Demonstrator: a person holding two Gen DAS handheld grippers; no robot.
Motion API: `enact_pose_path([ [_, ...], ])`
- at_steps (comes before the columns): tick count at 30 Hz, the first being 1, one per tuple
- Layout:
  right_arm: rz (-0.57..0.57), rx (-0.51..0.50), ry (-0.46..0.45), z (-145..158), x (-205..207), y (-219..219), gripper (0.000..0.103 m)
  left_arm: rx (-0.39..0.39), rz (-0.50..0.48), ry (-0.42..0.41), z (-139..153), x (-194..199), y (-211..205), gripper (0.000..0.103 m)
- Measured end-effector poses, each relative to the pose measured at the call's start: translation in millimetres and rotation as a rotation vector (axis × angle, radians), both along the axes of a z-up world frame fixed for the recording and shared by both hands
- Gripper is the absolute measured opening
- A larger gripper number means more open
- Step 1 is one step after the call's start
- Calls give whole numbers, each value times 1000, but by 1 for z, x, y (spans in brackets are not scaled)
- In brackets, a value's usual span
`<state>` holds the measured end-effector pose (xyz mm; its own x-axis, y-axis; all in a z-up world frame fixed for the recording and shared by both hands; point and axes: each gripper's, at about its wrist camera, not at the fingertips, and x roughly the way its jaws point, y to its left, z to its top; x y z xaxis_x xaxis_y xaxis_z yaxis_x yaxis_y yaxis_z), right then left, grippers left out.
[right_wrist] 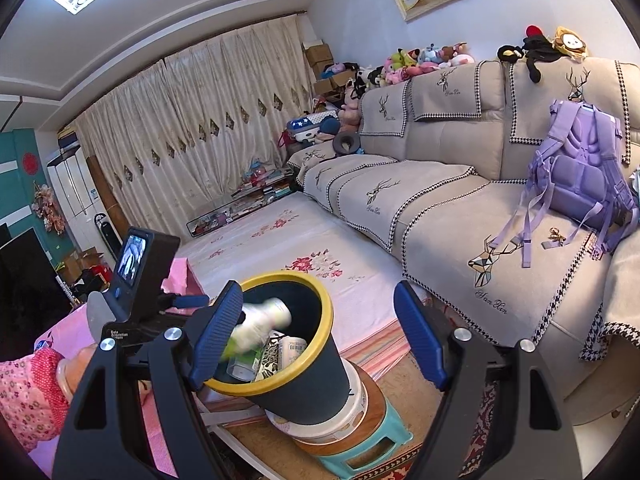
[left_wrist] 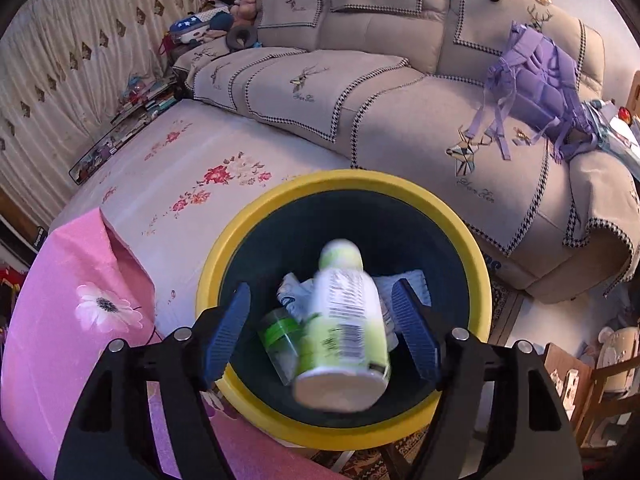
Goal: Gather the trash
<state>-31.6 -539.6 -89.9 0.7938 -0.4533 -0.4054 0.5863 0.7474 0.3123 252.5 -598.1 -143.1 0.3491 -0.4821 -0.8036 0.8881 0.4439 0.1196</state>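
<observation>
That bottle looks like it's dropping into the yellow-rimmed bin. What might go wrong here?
1. The bin stands on a round tin stacked on a small stool; a knock might topple it.
2. The bottle, blurred between the open left hand-held gripper pads, may bounce off trash already inside.

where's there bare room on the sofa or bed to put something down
Free: the floral sheet between the yellow-rimmed bin and the window-side books, and the sofa seat left of the purple backpack. Crowded: the sofa's far end and backrest top, piled with plush toys.
</observation>
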Motion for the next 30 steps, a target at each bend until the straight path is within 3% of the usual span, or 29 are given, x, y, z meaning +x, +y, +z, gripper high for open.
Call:
enact_pose_path([
  [2, 12, 6, 3, 1, 3, 3, 74, -43, 50, 12, 12, 7, 16, 75],
  [5, 48, 6, 10, 2, 7, 9, 74, -162, 145, 42, 43, 13, 63, 87],
  [9, 129, 5, 36, 4, 22, 27, 74, -291, 285, -58, 89, -5, 145, 98],
  [12, 203, -6, 51, 6, 35, 50, 74, -352, 412, -165, 115, -30, 216, 98],
  [19, 368, -57, 79, 17, 55, 111, 74, -349, 615, -319, 134, -100, 359, 98],
  [23, 427, -103, 81, 27, 54, 143, 79, -372, 695, -311, 134, -132, 419, 98],
  [30, 439, -190, 99, 41, 40, 178, 80, -411, 797, -277, 121, -184, 479, 98],
])
